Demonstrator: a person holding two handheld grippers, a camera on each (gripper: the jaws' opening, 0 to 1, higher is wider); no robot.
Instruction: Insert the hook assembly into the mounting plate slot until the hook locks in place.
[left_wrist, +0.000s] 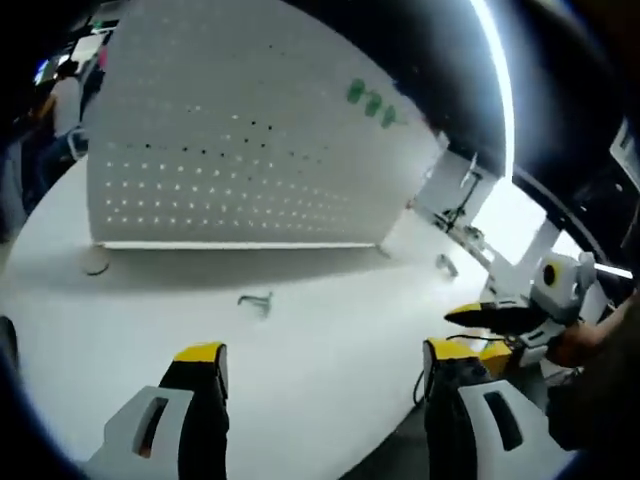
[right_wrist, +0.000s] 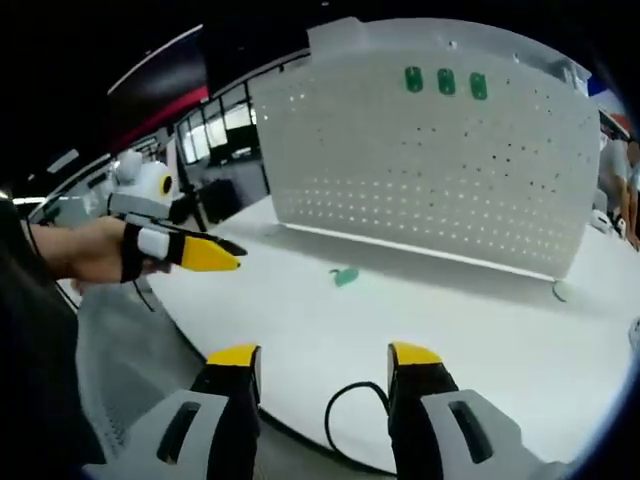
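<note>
Small hook (left_wrist: 256, 301) on the table blurred, its shape unclear

Upright at the back of the table (left_wrist: 330, 350): the pegboard (left_wrist: 250, 150). In front of it, apart from its foot, on the tabletop: the hook (right_wrist: 345, 276). High on the board, side by side: three clips (right_wrist: 446, 81).

We find the left gripper (left_wrist: 315, 365) with jaws spread apart, nothing between them. The right gripper (right_wrist: 325, 365) also stands parted and empty. A hand (right_wrist: 95, 250) grips the left gripper, whose yellow-tipped jaws there appear closed together.
</note>
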